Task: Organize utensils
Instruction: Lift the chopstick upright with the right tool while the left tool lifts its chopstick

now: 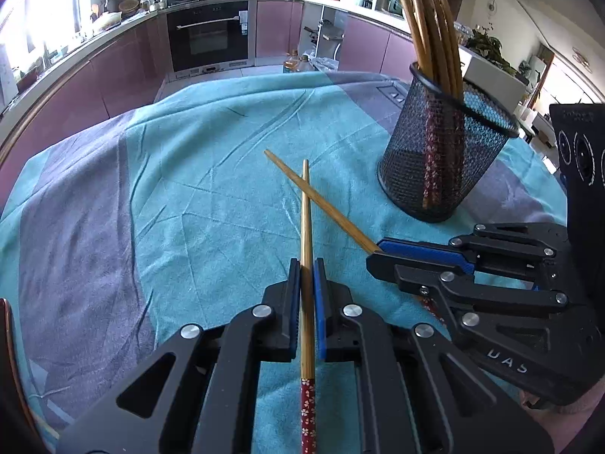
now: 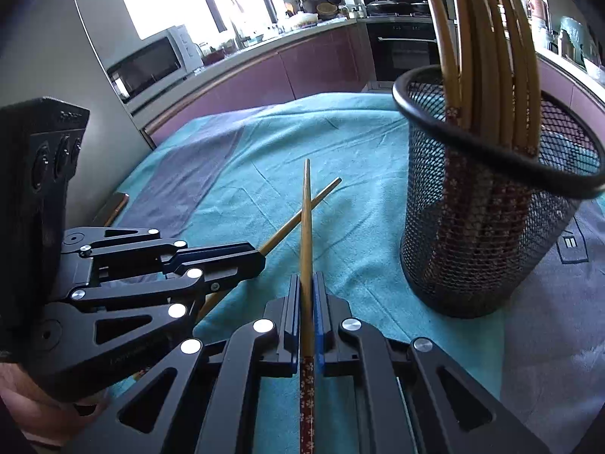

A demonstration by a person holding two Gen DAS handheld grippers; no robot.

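Left gripper (image 1: 307, 283): level, pointing forward, both blue-padded fingers (image 1: 295, 295) pressed in on a chopstick (image 1: 307, 234) that runs straight out between them; no visible gap on either side. Right gripper (image 2: 307, 295): same pose in its own view, fingers (image 2: 319, 314) clamped on a second chopstick (image 2: 307, 227) along its axis. The two grippers sit side by side, angled toward each other, so each shows in the other's camera: the right one (image 1: 382, 253) enters the left view from the right edge, turned on its side; the left one (image 2: 257, 257) enters the right view from the left edge. A bit of the person's hand (image 2: 34, 408) shows beneath the left unit's body.
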